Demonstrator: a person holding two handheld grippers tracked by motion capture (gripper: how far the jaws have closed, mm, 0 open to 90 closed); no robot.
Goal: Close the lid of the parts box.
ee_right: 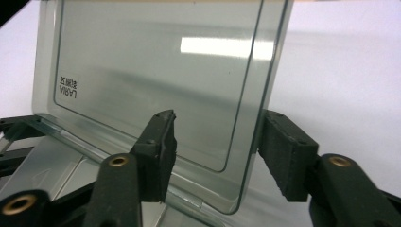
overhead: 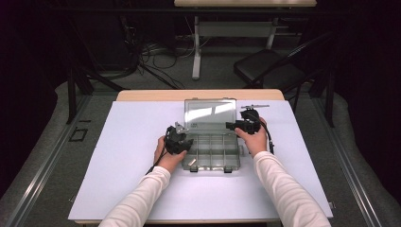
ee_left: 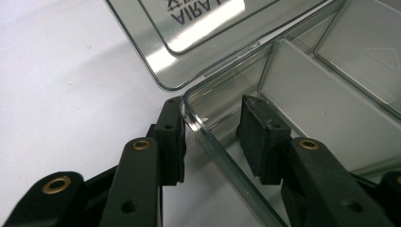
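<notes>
A clear plastic compartment box (overhead: 213,144) lies mid-table with its lid (overhead: 210,113) raised at the back. My left gripper (overhead: 182,137) is at the box's left side. In the left gripper view it (ee_left: 213,118) is open and straddles the box's left wall (ee_left: 208,137), one jaw outside and one inside. My right gripper (overhead: 236,125) is at the lid's right edge. In the right gripper view it (ee_right: 217,127) is open around the lid (ee_right: 156,71), with one jaw on each face near the edge. The box base (ee_right: 56,161) shows at lower left.
The box rests on a white mat (overhead: 132,179) covering the table. A small pale piece (overhead: 192,162) lies in the front-left compartment. A thin metal tool (overhead: 255,106) lies behind the right gripper. A black chair (overhead: 269,66) and cables (overhead: 156,54) are on the floor beyond.
</notes>
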